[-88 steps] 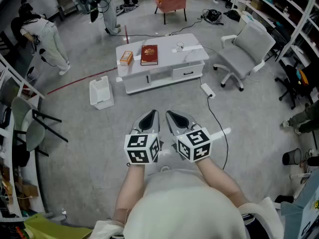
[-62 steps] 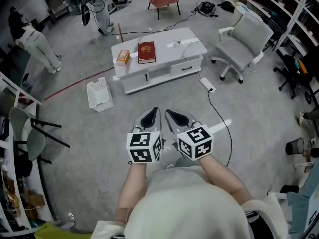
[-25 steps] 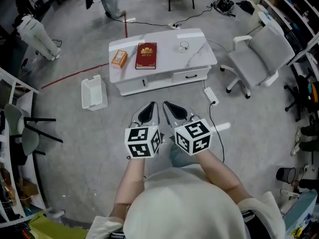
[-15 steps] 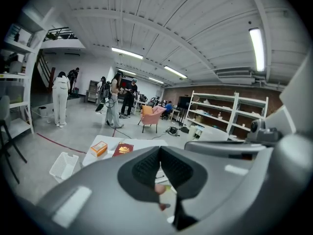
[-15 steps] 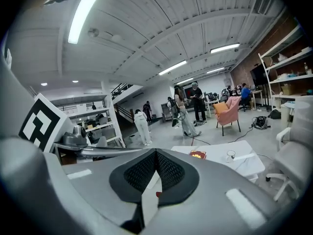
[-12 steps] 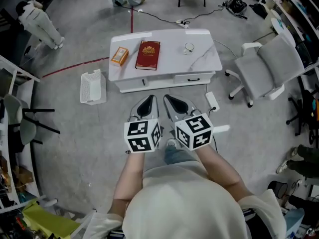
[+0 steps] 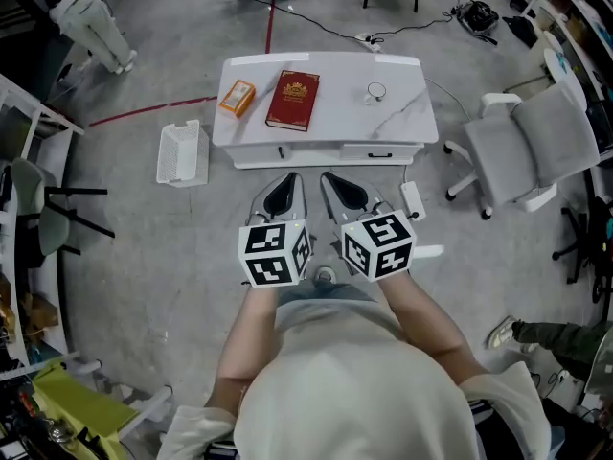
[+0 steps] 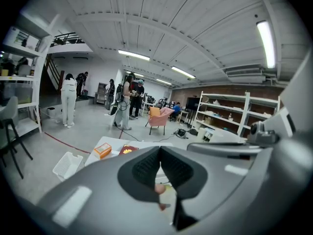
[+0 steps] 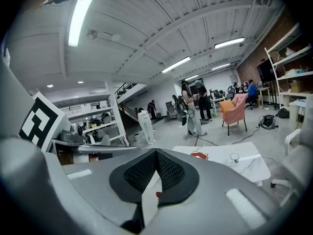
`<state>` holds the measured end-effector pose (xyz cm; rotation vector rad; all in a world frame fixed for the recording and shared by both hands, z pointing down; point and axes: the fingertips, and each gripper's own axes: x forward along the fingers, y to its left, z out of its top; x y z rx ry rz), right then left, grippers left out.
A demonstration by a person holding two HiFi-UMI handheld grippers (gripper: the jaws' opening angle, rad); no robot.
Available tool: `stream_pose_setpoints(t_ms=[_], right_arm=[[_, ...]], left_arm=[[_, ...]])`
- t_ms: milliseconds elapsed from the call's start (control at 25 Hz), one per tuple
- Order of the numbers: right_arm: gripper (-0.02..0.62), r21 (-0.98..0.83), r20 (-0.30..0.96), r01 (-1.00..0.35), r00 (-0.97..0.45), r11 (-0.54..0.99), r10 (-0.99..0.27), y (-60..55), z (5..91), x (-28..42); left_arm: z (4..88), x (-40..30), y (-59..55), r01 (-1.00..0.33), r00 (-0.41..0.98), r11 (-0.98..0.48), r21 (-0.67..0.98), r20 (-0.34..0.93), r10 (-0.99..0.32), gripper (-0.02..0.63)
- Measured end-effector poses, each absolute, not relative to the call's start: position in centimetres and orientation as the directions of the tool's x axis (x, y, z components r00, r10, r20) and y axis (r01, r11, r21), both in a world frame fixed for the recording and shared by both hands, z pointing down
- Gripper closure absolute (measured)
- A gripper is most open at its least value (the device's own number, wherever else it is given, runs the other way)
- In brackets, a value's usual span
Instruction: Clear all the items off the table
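1. Head view showed the left gripper (image 7: 285,185) and right gripper (image 7: 337,185) held side by side at your waist. Each had its jaws pressed together on nothing.
2. Both grippers stood short of the table (image 7: 407,118), with no item within reach. You probably carried them closed for that reason; the step was judged to be the approach.
3. The red book (image 7: 293,100) lay flat, cover up, straight ahead of the left gripper. Its long axis ran away from you, far end leaning slightly right.
4. The orange box (image 7: 236,96) lay ahead and left of the left gripper, just beside the book. Its long axis ran diagonally.
5. A small ring-shaped item (image 7: 375,92) lay ahead of the right gripper. You could not identify it.
6. The white basket (image 7: 181,153) stood on the floor, left of the left gripper. It was probably the receptacle.
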<state>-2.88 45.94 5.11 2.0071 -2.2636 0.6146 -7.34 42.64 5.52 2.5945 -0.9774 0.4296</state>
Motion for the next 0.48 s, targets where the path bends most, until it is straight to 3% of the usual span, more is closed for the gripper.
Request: stream_pose_setpoints(t_ms=[480], right_arm=[[0.598,-0.268,0.312,-0.961,-0.152,0.067,-0.938,44.9,6.5,-1.2]], left_arm=[[6.4,-6.0,41.6,-0.684,0.707,-0.707,0.180,0.404,-0.581,0.595]])
